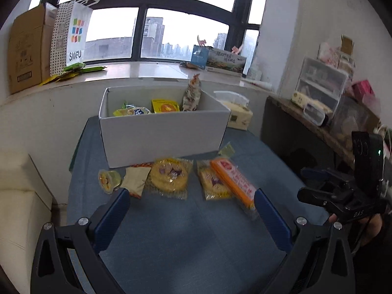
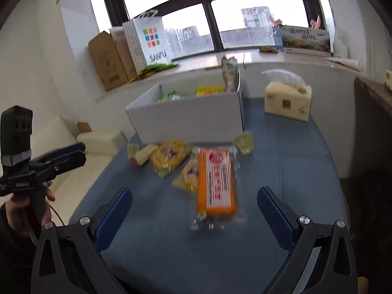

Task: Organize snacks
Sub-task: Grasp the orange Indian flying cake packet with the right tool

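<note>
bare tablecloth (image 2: 281, 171) nearside, white box (image 1: 161, 137) blocking beyond

This looks like a room in a high-rise flat or small office: a wide dark-framed window (image 1: 156, 22) shows city towers outside. A cream sofa (image 2: 80, 156) stands beside the blue table (image 1: 186, 235), and cardboard boxes (image 1: 27, 49), a shopping bag (image 1: 71, 34) and plastic drawers (image 1: 318, 85) crowd the sill and a side shelf.

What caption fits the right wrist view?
Open right gripper above the orange snack pack on the blue table, white box behind.
</note>
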Available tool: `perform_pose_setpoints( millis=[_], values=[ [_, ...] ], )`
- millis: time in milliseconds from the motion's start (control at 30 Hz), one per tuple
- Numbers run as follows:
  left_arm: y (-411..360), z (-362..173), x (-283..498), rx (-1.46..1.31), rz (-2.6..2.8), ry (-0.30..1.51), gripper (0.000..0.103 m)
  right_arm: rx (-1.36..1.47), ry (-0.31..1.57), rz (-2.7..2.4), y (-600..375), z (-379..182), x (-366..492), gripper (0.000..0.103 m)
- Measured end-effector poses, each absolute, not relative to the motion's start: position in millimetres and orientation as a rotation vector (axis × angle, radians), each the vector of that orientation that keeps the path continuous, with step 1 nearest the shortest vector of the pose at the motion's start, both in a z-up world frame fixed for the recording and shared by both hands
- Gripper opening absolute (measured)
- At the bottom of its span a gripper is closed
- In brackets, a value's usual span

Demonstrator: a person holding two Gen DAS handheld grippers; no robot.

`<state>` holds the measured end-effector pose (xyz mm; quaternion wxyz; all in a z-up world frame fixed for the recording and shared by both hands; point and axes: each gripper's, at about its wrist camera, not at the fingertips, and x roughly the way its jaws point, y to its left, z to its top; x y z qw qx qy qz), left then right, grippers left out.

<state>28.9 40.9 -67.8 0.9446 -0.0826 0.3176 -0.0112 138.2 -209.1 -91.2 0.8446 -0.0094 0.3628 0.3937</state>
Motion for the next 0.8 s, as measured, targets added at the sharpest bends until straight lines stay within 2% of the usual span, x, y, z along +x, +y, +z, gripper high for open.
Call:
perform_pose_setpoints(
  millis=[400, 800],
  values=[
    [50.6, -71.3, 19.5, -0.191, -0.003, 0.657, 0.103, -0.052, 0.783, 0.812, -198.8, -109.9, 140.2, 0.103],
    [77.0, -81.0, 8.3, -0.259, 0.042, 0.666, 0.103, -0.142, 0.953, 0.812, -137.7, -160.1, 202.7, 0.103]
  ],
)
